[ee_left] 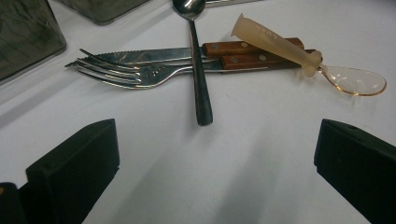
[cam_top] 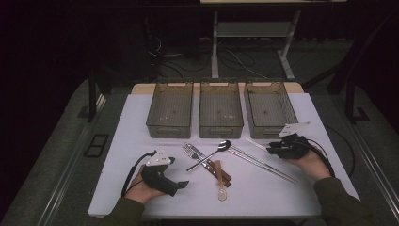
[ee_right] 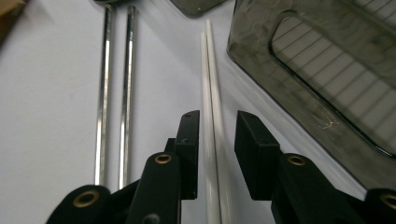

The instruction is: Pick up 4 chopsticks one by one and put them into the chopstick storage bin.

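A pair of white chopsticks [ee_right: 210, 70] lies on the white table, running between the jaws of my right gripper [ee_right: 217, 126]. The jaws stand narrowly apart, with a sliver of gap at the right pad, so the gripper is open around the pair. In the high view this gripper [cam_top: 272, 150] sits at the right, beside the right bin [cam_top: 269, 108]. My left gripper [cam_top: 181, 184] rests at the front left, its jaws [ee_left: 215, 158] wide open and holding nothing. They face a fork [ee_left: 126, 74], a wooden-handled knife [ee_left: 140, 56], a metal spoon [ee_left: 200, 84] and a translucent plastic spoon [ee_left: 280, 44].
Three smoky clear bins stand in a row at the back: left [cam_top: 170, 110], middle [cam_top: 220, 109] and right. A pair of metal chopsticks [ee_right: 116, 93] lies just left of the white pair. The table's front edge [cam_top: 202, 214] runs close to both forearms.
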The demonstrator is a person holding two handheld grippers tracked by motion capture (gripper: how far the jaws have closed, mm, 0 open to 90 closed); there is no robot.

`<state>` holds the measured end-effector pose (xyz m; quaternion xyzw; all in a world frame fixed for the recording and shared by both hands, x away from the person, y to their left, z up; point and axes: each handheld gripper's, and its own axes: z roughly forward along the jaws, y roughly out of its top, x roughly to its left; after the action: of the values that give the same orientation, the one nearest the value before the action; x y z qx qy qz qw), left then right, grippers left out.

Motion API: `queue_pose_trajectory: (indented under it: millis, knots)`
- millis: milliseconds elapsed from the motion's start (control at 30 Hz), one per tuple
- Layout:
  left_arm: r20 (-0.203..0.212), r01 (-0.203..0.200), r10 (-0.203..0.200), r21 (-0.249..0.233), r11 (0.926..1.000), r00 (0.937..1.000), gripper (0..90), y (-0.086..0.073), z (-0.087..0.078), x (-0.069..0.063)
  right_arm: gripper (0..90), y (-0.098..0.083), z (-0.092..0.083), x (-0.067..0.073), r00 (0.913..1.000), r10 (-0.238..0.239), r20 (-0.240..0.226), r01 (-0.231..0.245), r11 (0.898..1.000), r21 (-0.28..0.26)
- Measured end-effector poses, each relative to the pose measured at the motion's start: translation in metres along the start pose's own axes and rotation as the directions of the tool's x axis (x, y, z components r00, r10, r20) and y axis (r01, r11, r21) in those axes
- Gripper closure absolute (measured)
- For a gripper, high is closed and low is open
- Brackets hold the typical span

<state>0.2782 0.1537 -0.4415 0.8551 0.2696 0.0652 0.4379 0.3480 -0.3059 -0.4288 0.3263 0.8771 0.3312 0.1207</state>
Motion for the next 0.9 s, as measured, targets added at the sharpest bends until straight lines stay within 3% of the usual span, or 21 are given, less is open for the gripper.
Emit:
queue_pose_trajectory:
  millis: [167,367,900]
  knots:
    - [0.001,-0.003,0.003,0.0,1.0,1.0,0.0,0.0,0.0,0.0,74.0,-0.014,-0.023,0.0,0.9999,0.001,0.011,-0.002,1.0,0.011]
    - [0.001,-0.002,0.002,0.0,1.0,1.0,0.0,0.0,0.0,-0.001,78.7,-0.035,-0.035,-0.001,0.9995,0.018,0.024,-0.019,0.999,0.041]
    - [0.002,-0.003,0.003,0.002,1.0,1.0,0.0,0.0,0.0,-0.001,81.9,-0.04,-0.027,0.001,1.0,0.0,0.0,0.0,0.997,0.083]
